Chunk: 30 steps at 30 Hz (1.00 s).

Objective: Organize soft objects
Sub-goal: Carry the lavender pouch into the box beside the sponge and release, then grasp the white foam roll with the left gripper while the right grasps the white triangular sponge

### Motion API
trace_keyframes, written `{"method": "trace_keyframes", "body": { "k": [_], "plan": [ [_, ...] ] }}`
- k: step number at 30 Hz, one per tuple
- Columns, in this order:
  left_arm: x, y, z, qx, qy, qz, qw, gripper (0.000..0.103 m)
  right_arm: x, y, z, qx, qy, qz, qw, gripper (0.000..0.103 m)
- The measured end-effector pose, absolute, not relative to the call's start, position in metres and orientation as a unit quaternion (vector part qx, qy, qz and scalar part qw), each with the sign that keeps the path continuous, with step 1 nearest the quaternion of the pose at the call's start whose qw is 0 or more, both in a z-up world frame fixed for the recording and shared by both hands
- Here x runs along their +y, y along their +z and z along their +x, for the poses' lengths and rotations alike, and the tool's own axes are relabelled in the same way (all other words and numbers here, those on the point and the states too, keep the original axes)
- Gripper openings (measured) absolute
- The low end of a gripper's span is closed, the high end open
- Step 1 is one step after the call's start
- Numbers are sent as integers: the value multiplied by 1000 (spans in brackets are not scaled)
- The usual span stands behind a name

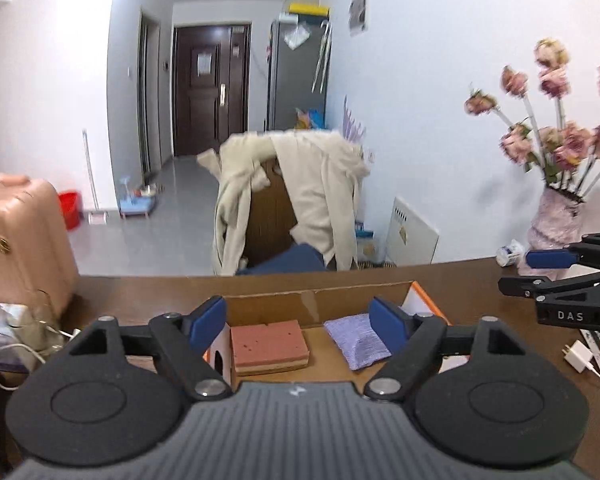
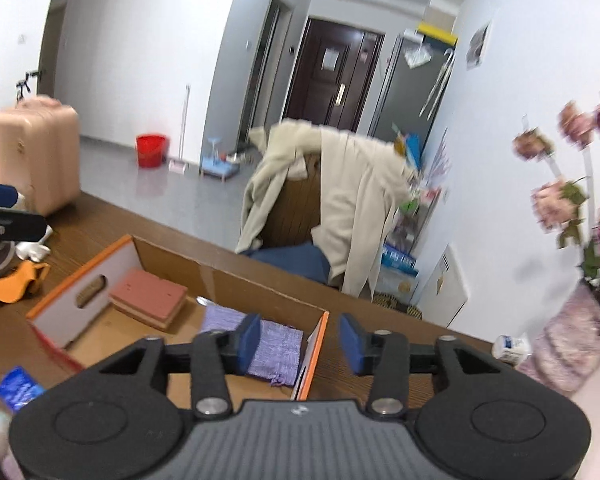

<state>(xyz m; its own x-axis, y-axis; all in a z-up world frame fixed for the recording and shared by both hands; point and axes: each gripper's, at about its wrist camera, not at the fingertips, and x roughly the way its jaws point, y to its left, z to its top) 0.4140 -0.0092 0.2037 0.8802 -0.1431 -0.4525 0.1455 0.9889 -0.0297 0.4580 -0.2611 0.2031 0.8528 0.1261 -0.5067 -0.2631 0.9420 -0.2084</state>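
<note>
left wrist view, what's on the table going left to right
white bag with cables → pink sponge block in the cardboard box → purple cloth → white charger plug, with the right gripper above it

Both tongs (image 1: pixel 300 320) (image 2: pixel 298 344) are black, with blue pads, silver screws and ribbed grey bodies.

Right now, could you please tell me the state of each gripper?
Left gripper: jaws open, holding nothing, above the cardboard box.
Right gripper: jaws open, holding nothing.
</note>
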Motion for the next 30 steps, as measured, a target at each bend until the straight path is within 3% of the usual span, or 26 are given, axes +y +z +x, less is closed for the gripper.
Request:
{"method": "trace_keyframes", "body": {
  "k": [3, 7, 15, 18, 23, 26, 30],
  "plan": [
    [-12, 209, 374, 206, -68, 13, 976, 85, -267, 209, 416, 227, 106, -121, 960, 54],
    [-12, 195, 313, 165, -64, 18, 984, 99, -278, 196, 357, 205, 121, -89, 967, 58],
    [-10, 132, 195, 129, -53, 32, 990, 103, -287, 138, 235, 165, 157, -31, 973, 63],
    [-8, 114, 157, 123, -52, 32, 990, 103, -286, 120, 193, 143, 154, -17, 978, 73],
    [7, 88, 92, 124, -42, -1, 991, 103, -284, 86, 126, 123, 131, 15, 984, 76],
    [13, 73, 70, 133, -42, -9, 990, 103, -279, 61, 99, 130, 139, 30, 981, 83],
    [10, 68, 68, 136, -47, 5, 990, 103, -268, 40, 91, 161, 157, 25, 974, 84]
  ]
}}
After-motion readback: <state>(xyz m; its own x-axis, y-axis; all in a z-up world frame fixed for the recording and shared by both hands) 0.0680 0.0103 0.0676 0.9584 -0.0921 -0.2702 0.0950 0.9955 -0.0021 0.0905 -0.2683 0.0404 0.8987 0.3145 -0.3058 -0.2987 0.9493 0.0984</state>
